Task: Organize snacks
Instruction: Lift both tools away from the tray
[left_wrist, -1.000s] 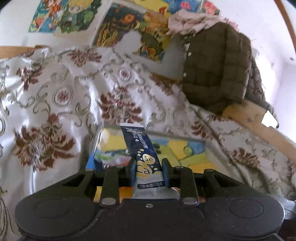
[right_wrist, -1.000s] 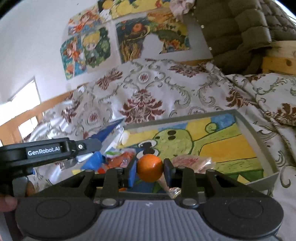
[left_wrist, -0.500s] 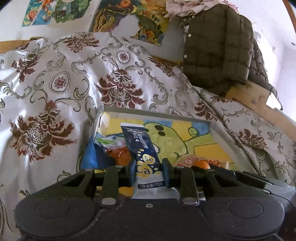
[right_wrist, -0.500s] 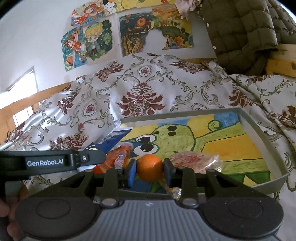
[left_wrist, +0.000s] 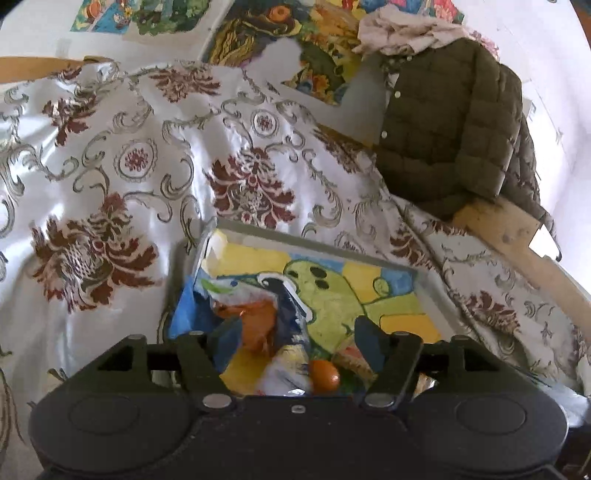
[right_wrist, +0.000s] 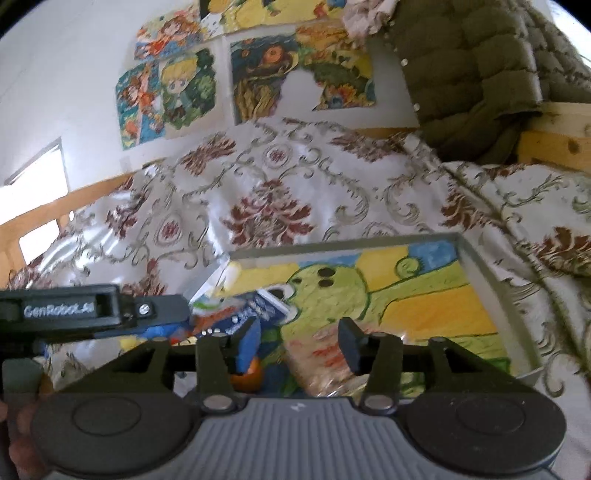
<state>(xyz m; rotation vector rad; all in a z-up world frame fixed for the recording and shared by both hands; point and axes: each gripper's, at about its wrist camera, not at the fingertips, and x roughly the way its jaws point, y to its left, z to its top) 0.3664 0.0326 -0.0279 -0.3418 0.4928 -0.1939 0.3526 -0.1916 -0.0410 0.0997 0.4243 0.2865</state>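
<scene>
A shallow grey tray (left_wrist: 317, 238) with a green cartoon painted inside lies on the bedspread. My left gripper (left_wrist: 297, 334) hovers over its near left part, jaws opening, nothing pressed between them. The dark blue snack stick (left_wrist: 290, 314) lies loose below, against an orange packet (left_wrist: 258, 325). My right gripper (right_wrist: 298, 341) is also opening over the tray (right_wrist: 343, 246); the small orange ball (right_wrist: 246, 376) sits free under its left finger, also visible as the ball (left_wrist: 324, 376) in the left wrist view. A clear-wrapped snack (right_wrist: 321, 360) lies beneath the right gripper's jaws.
A floral bedspread (left_wrist: 122, 177) surrounds the tray. An olive padded jacket (left_wrist: 443, 129) hangs over a wooden bed frame (left_wrist: 509, 229) at the right. Posters (right_wrist: 170, 96) cover the wall behind. The left gripper (right_wrist: 173, 310) reaches in from the left of the right wrist view.
Both grippers have opened. The blue snack stick dropped from the left jaws into the tray, and the orange ball dropped from the right jaws and now lies low to the left.
</scene>
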